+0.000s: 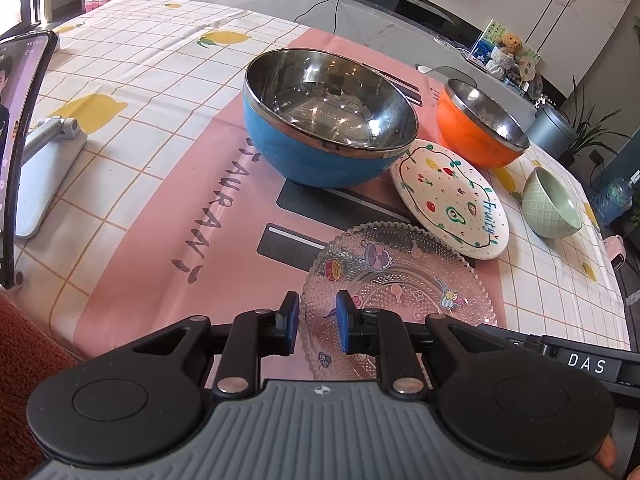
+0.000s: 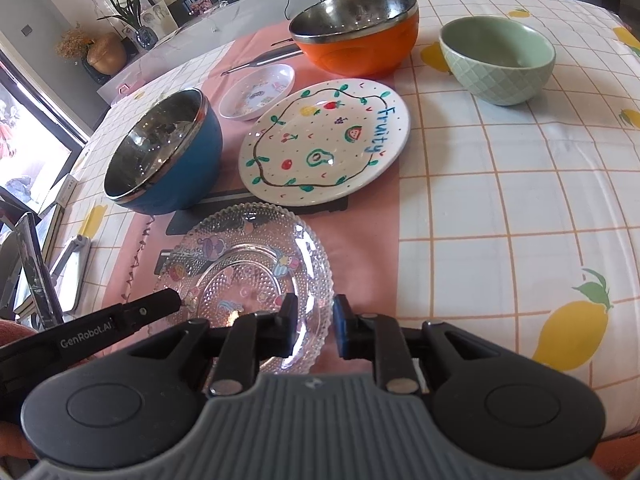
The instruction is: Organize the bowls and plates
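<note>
A clear glass plate (image 1: 400, 280) (image 2: 248, 276) with cartoon stickers lies nearest me on the pink mat. Beyond it lie a white "Fruity" plate (image 1: 450, 198) (image 2: 324, 142), a blue steel-lined bowl (image 1: 328, 120) (image 2: 164, 156), an orange steel-lined bowl (image 1: 480, 124) (image 2: 356, 28) and a green ceramic bowl (image 1: 552, 204) (image 2: 498, 58). A small white dish (image 2: 258, 90) sits behind the Fruity plate. My left gripper (image 1: 317, 322) is open over the glass plate's left rim. My right gripper (image 2: 315, 328) is open at its right rim, holding nothing.
A phone on a white stand (image 1: 24, 152) stands at the table's left edge. The checked lemon tablecloth (image 2: 500, 216) stretches to the right. The left gripper's body (image 2: 100, 324) reaches in beside the glass plate. A grey bin (image 1: 554, 132) stands past the far edge.
</note>
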